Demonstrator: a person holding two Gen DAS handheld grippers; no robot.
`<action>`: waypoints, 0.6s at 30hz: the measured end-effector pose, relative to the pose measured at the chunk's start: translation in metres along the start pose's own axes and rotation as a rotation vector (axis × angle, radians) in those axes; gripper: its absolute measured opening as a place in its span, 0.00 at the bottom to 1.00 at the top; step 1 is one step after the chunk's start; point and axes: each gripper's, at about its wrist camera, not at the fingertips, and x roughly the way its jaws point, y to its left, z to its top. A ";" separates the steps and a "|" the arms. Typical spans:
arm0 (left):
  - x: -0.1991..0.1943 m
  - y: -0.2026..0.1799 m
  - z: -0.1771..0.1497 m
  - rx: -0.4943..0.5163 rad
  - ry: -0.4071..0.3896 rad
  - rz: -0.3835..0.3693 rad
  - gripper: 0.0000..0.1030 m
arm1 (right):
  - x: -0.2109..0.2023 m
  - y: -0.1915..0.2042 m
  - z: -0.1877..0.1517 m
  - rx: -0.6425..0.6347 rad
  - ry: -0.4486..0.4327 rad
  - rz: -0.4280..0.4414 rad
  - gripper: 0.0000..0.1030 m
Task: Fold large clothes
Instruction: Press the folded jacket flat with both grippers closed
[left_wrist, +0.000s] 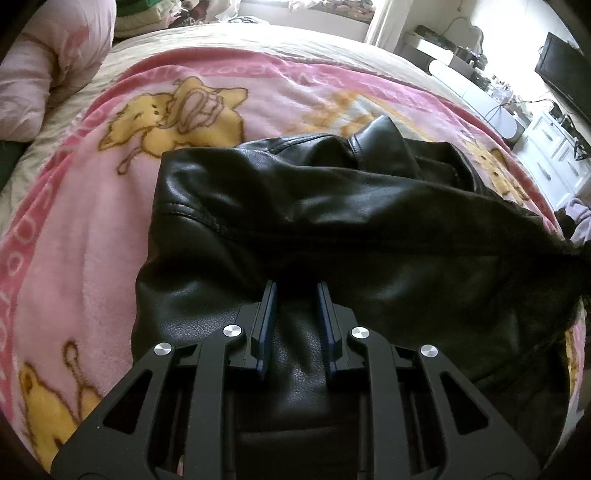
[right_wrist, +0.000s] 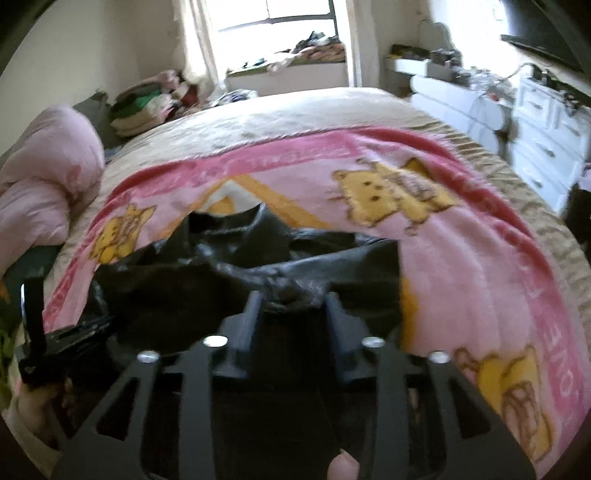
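Wide bed with beige quilted coverlet (right_wrist: 295, 118), bearing a pink fleece blanket printed with yellow cartoon animals (left_wrist: 92, 229), a black leather jacket (left_wrist: 314, 221) upon it, and a rolled pale-pink duvet (right_wrist: 48, 177) alongside.

The jacket (left_wrist: 332, 206) lies on the blanket (left_wrist: 81, 236) spread over the bed (right_wrist: 295, 114), dresser (right_wrist: 546, 140) to the right.

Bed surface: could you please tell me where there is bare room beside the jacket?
Free: pink blanket left of the black jacket, and beige bedspread beyond it. Crowded: the folded clothes pile and pink duvet.
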 end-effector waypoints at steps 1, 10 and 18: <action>0.000 0.000 0.000 0.001 0.001 -0.001 0.14 | -0.006 0.000 0.002 0.011 -0.030 -0.022 0.40; 0.000 0.002 0.001 0.001 0.003 -0.009 0.14 | 0.057 0.062 0.003 -0.193 0.094 -0.009 0.40; 0.002 0.005 -0.001 -0.011 0.003 -0.048 0.14 | 0.121 0.051 -0.026 -0.123 0.251 -0.052 0.40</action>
